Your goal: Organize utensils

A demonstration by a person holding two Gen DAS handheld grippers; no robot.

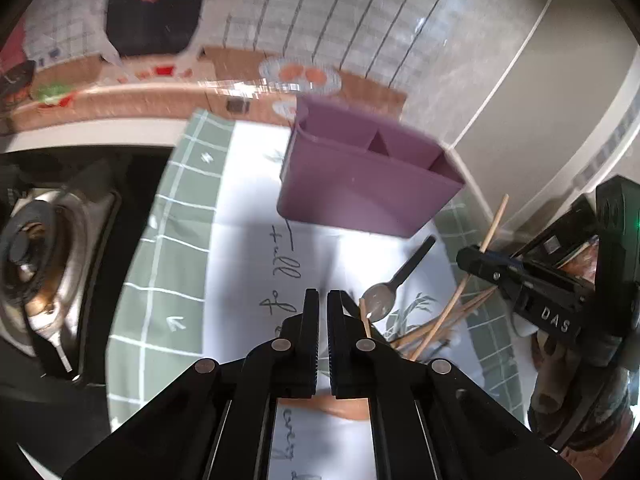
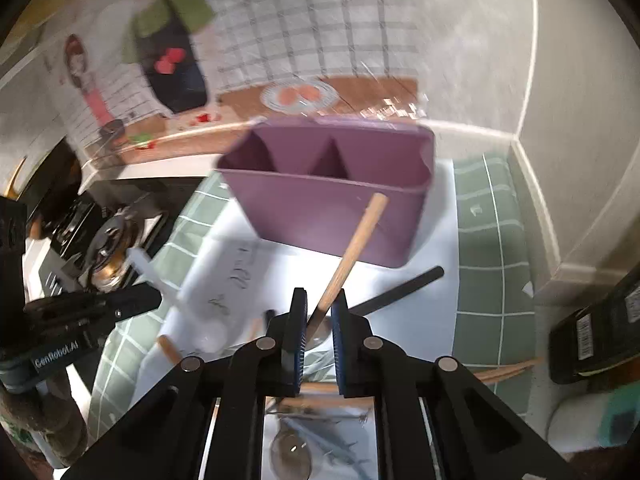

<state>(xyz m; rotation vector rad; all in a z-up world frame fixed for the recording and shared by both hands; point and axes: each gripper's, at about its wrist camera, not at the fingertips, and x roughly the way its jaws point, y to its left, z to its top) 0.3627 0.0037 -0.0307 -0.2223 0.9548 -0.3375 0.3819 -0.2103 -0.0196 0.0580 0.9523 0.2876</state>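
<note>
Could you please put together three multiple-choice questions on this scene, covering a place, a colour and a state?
1. Where does the black-handled spoon lie?
A. Inside the utensil holder
B. On the white cloth, in front of the holder
C. On the stove burner

2. What colour is the utensil holder?
A. Green
B. Black
C. Purple

3. In what state is the right gripper?
A. Shut on a wooden-handled utensil
B. Wide open, with nothing between its jaws
C. Shut on the holder's rim

Answers:
1 B: the spoon rests flat on the cloth, just short of the holder's front wall.
2 C: both wrist views show its walls and dividers purple.
3 A: the right wrist view shows the wooden handle rising from between the closed jaws.
</note>
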